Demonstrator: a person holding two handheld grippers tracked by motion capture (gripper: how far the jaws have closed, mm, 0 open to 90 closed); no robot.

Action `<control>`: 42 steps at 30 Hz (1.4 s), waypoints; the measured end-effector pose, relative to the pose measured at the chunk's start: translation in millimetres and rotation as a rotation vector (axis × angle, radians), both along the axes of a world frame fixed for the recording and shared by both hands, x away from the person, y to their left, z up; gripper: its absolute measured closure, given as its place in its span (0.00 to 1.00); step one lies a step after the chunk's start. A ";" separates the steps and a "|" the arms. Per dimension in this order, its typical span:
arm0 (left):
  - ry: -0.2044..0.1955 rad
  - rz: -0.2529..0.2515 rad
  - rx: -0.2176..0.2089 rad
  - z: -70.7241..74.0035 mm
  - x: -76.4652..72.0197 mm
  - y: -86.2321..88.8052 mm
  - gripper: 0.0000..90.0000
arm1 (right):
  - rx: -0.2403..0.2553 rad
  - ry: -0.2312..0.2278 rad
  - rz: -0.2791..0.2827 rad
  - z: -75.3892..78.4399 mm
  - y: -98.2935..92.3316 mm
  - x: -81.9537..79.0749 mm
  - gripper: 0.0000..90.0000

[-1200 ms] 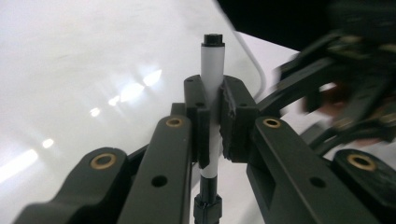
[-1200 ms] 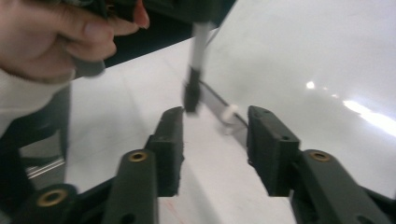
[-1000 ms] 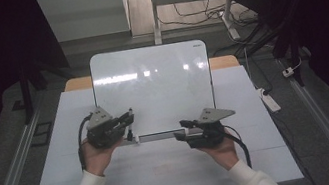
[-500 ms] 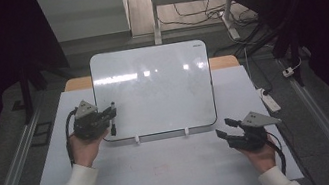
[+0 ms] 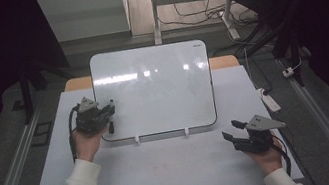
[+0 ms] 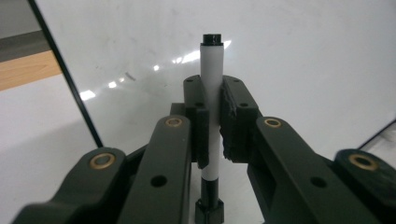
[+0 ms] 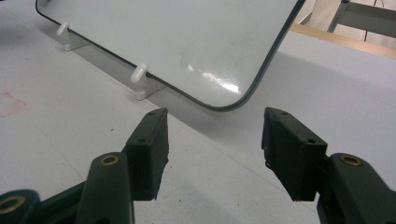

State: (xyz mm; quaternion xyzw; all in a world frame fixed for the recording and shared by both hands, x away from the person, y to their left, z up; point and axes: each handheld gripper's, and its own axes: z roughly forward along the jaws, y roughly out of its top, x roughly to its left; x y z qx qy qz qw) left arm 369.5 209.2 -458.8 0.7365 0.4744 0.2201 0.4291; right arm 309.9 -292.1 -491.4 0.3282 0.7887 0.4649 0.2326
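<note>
We had pulled apart since a second earlier, the right gripper retreating with jaws opening, empty.
Our left gripper clamped the marker at the whiteboard's left edge; writing remained undone.
</note>
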 end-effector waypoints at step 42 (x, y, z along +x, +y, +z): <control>-0.012 -0.172 -0.005 12.5 -76.0 16.4 0.35 | 0.024 -0.010 0.027 -0.7 -27.7 6.7 0.44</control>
